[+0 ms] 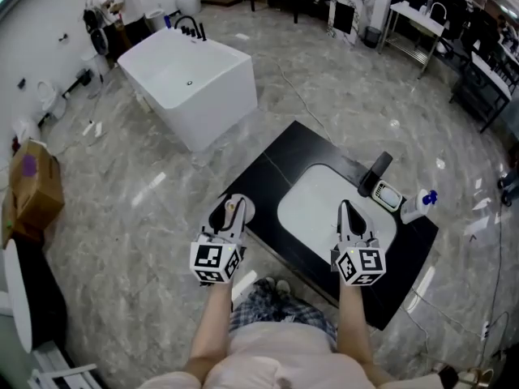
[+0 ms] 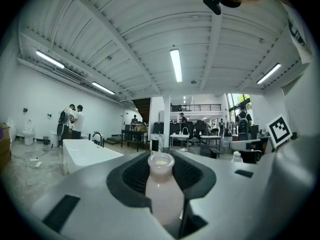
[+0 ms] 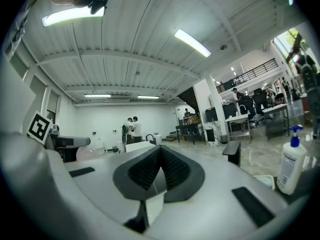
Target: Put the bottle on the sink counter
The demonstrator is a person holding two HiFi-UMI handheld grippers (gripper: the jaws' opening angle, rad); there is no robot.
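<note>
Both claws hang near the surface's (image 1: 302, 147) front edge. Seemingly past its left edge, the left claw (image 1: 229, 211) clamps the pale bottle (image 2: 163, 186); the right claw (image 3: 159, 158) is closed, empty.

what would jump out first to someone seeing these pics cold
First is the pale pink bottle clamped in the left gripper, at the left edge of the black sink counter. Next come the big white bathtub standing beyond it, and the right gripper, shut and empty, over the white basin.
</note>
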